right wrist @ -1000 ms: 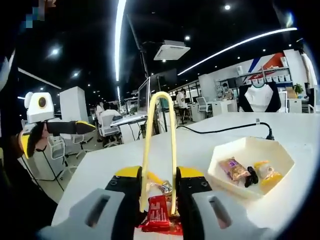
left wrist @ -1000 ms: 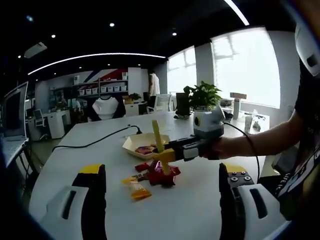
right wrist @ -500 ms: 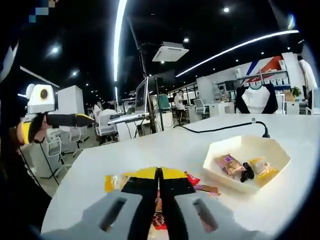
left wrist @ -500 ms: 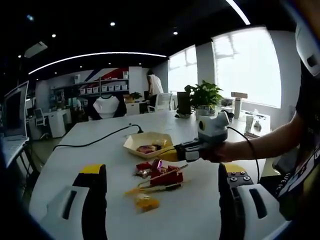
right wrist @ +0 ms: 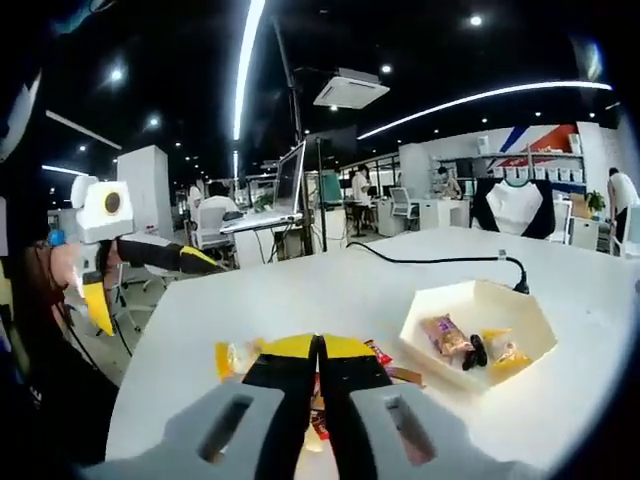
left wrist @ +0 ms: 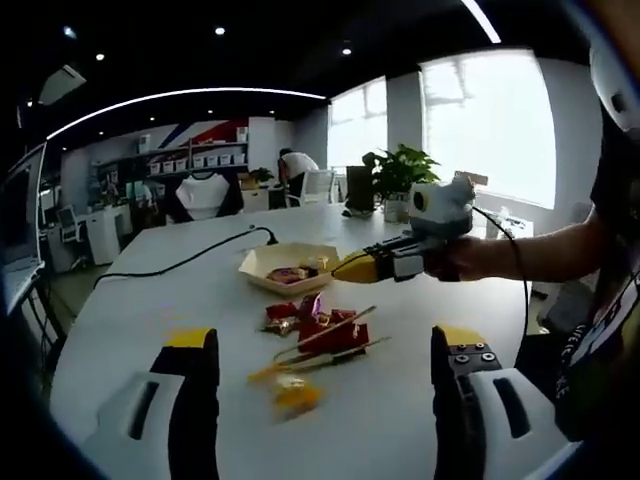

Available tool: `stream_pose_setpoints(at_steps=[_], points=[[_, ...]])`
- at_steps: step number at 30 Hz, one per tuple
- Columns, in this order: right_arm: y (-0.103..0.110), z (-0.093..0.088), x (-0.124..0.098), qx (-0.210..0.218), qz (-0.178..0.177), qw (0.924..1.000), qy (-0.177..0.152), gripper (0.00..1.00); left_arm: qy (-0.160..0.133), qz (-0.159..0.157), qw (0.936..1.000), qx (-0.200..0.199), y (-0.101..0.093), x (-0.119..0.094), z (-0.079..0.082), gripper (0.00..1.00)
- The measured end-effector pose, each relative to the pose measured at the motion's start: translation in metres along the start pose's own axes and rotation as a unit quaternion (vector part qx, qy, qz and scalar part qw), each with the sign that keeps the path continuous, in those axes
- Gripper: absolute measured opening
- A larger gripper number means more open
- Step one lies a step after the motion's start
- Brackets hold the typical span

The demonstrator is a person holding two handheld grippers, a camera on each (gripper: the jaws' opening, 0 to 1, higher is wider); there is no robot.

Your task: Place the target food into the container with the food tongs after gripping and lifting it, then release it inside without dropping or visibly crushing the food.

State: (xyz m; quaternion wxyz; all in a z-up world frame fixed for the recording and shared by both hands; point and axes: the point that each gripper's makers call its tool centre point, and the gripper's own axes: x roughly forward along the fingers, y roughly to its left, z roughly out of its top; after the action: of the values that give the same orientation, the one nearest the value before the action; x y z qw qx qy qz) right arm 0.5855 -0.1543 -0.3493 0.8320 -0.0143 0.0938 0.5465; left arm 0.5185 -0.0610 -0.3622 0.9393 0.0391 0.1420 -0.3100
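The right gripper (left wrist: 352,266) is hovering with jaws shut and empty above the tongs (left wrist: 320,345) lying on the snacks (left wrist: 312,324) beside the tray (right wrist: 480,318), while the left gripper (left wrist: 315,420) is waiting wide, likely leaving room.

Table (left wrist: 150,300): white, crossed by a black cable (left wrist: 180,264). Container (right wrist: 478,318): pale cream, holding snacks in purple-brown, dark and orange-yellow wrappers. Beside the container, red-wrapped snacks (left wrist: 318,326) under yellow food tongs (left wrist: 320,343); one orange-yellow packet (left wrist: 295,392) nearer the left gripper (left wrist: 315,400). Both the left gripper and the right gripper (right wrist: 318,400): light grey bodies, black jaws, yellow tips. Plant (left wrist: 398,172) beyond the container: green.
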Motion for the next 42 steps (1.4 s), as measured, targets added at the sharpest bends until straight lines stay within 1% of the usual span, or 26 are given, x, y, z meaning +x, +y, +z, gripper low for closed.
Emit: stream_pose_setpoints(at_steps=[3, 5, 7, 8, 11, 12, 13, 15, 16, 20, 21, 22, 23, 24, 25, 27, 29, 30, 31, 32, 33, 35, 37, 39, 41, 42], points=[[0.001, 0.002, -0.008, 0.002, -0.009, 0.9999, -0.009, 0.0, 0.008, -0.017, 0.9998, -0.004, 0.011, 0.004, 0.001, 0.89], [0.0, 0.002, -0.013, 0.008, -0.017, 0.9997, -0.014, 0.0, 0.029, -0.036, 0.9988, 0.014, 0.017, 0.01, -0.003, 0.86], [0.003, 0.001, -0.032, 0.012, -0.023, 0.9995, -0.018, 0.0, 0.057, -0.062, 0.996, 0.029, 0.018, 0.016, -0.011, 0.82], [0.001, 0.003, -0.018, 0.013, -0.024, 0.9995, -0.018, 0.0, 0.065, -0.07, 0.9949, 0.03, 0.019, 0.02, -0.013, 0.8], [0.003, 0.0, -0.032, 0.018, -0.03, 0.9992, -0.021, 0.0, 0.082, -0.099, 0.9914, 0.024, 0.018, 0.029, -0.019, 0.8], [0.004, 0.0, -0.034, 0.019, -0.03, 0.9991, -0.022, 0.0, 0.082, -0.102, 0.9911, 0.023, 0.018, 0.03, -0.019, 0.79], [0.003, 0.0, -0.029, 0.02, -0.031, 0.9991, -0.021, 0.0, 0.083, -0.104, 0.9909, 0.022, 0.018, 0.03, -0.02, 0.78], [0.001, 0.0, -0.02, 0.022, -0.034, 0.999, -0.02, 0.0, 0.101, -0.132, 0.9862, 0.0, 0.022, 0.042, -0.026, 0.76], [0.002, -0.002, -0.02, 0.024, -0.038, 0.9988, -0.02, 0.0, 0.105, -0.147, 0.9836, -0.003, 0.022, 0.046, -0.027, 0.75], [0.007, -0.001, -0.024, 0.028, -0.04, 0.9984, -0.027, 0.0, 0.114, -0.172, 0.9777, -0.039, 0.026, 0.056, -0.027, 0.68], [0.008, -0.001, -0.025, 0.029, -0.04, 0.9984, -0.028, 0.0, 0.115, -0.187, 0.9733, -0.068, 0.019, 0.062, -0.026, 0.66], [0.008, -0.001, -0.025, 0.031, -0.041, 0.9983, -0.029, 0.0, 0.118, -0.202, 0.9689, -0.079, 0.017, 0.064, -0.026, 0.65], [0.009, -0.001, -0.027, 0.032, -0.043, 0.9981, -0.03, 0.0, 0.128, -0.22, 0.9625, -0.094, 0.017, 0.067, -0.03, 0.63], [0.01, 0.0, -0.027, 0.032, -0.043, 0.998, -0.032, 0.0, 0.137, -0.222, 0.9603, -0.099, 0.018, 0.071, -0.033, 0.6], [0.011, 0.001, -0.029, 0.033, -0.043, 0.9979, -0.034, 0.0, 0.149, -0.234, 0.9562, -0.093, 0.018, 0.074, -0.038, 0.55], [0.011, 0.002, -0.03, 0.033, -0.044, 0.9979, -0.036, 0.0, 0.144, -0.24, 0.9554, -0.093, 0.019, 0.077, -0.038, 0.54], [0.012, 0.004, -0.033, 0.032, -0.046, 0.9976, -0.039, 0.0, 0.171, -0.245, 0.9484, -0.107, 0.024, 0.084, -0.05, 0.52], [0.011, 0.005, -0.035, 0.03, -0.048, 0.9976, -0.041, 0.0, 0.192, -0.251, 0.9454, -0.079, 0.026, 0.084, -0.059, 0.49], [0.011, 0.005, -0.037, 0.028, -0.049, 0.9975, -0.042, 0.01, 0.194, -0.253, 0.9462, -0.057, 0.028, 0.087, -0.062, 0.46], [0.011, 0.005, -0.037, 0.028, -0.05, 0.9975, -0.042, 0.01, 0.197, -0.255, 0.945, -0.056, 0.028, 0.087, -0.064, 0.46], [0.011, 0.005, -0.039, 0.027, -0.051, 0.9975, -0.041, 0.02, 0.203, -0.259, 0.9418, -0.07, 0.027, 0.089, -0.066, 0.45], [0.011, 0.004, -0.042, 0.027, -0.054, 0.9973, -0.04, 0.03, 0.214, -0.269, 0.9359, -0.079, 0.025, 0.089, -0.07, 0.38], [0.011, 0.002, -0.044, 0.029, -0.056, 0.9973, -0.036, 0.05, 0.209, -0.275, 0.9351, -0.079, 0.024, 0.092, -0.068, 0.33], [0.01, 0.001, -0.045, 0.031, -0.059, 0.9972, -0.034, 0.07, 0.216, -0.276, 0.9329, -0.083, 0.024, 0.093, -0.069, 0.29], [0.01, 0.0, -0.047, 0.028, -0.061, 0.9973, -0.029, 0.08, 0.226, -0.283, 0.9292, -0.074, 0.022, 0.091, -0.072, 0.2], [0.009, -0.001, -0.047, 0.029, -0.062, 0.9973, -0.028, 0.08, 0.238, -0.289, 0.9246, -0.068, 0.02, 0.089, -0.076, 0.15]])
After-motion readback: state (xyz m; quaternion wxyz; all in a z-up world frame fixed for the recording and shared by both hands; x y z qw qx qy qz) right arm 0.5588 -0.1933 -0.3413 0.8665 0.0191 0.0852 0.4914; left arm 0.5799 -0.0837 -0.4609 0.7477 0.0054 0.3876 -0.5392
